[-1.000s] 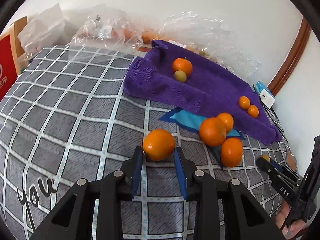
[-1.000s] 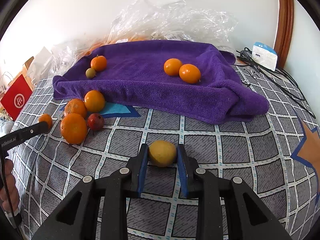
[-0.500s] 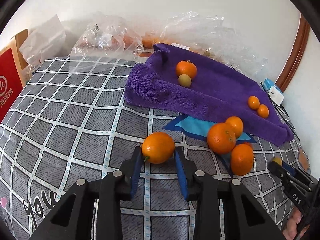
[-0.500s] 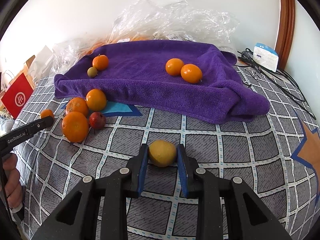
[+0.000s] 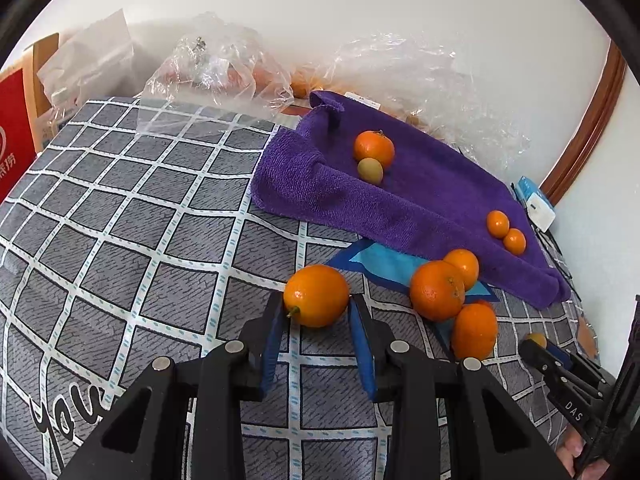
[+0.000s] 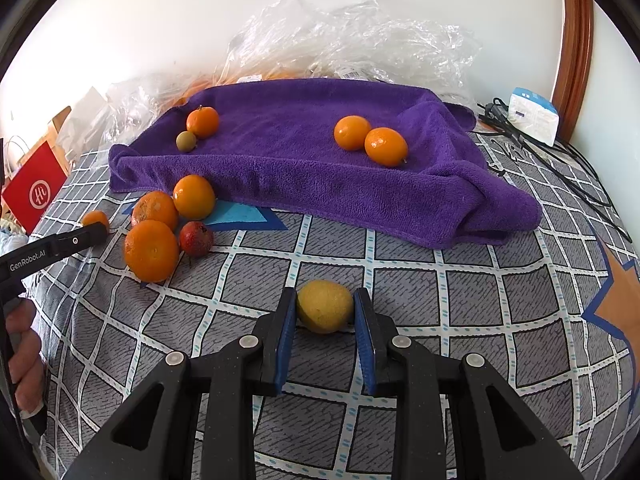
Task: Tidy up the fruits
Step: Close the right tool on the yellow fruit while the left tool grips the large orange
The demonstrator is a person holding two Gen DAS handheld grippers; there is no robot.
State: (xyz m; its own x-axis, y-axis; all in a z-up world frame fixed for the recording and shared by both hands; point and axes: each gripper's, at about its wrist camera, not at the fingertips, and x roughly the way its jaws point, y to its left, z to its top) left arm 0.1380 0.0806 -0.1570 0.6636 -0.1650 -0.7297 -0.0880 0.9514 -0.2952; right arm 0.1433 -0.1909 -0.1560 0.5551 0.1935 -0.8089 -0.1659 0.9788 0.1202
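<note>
Over the last second the left gripper, jaws pinching an orange, has lifted toward the purple towel, while the right gripper holds its yellow fruit unmoved.

Bed w/ grey checked sheet carries purple towel, loose oranges + red fruit near its front-left edge, clear plastic bags at the back.

Both wrist cams sit low, close over the checked bedspread, looking fwd along own fingers. Left cam faces towel's left end, right cam square-on; both share purple towel.
</note>
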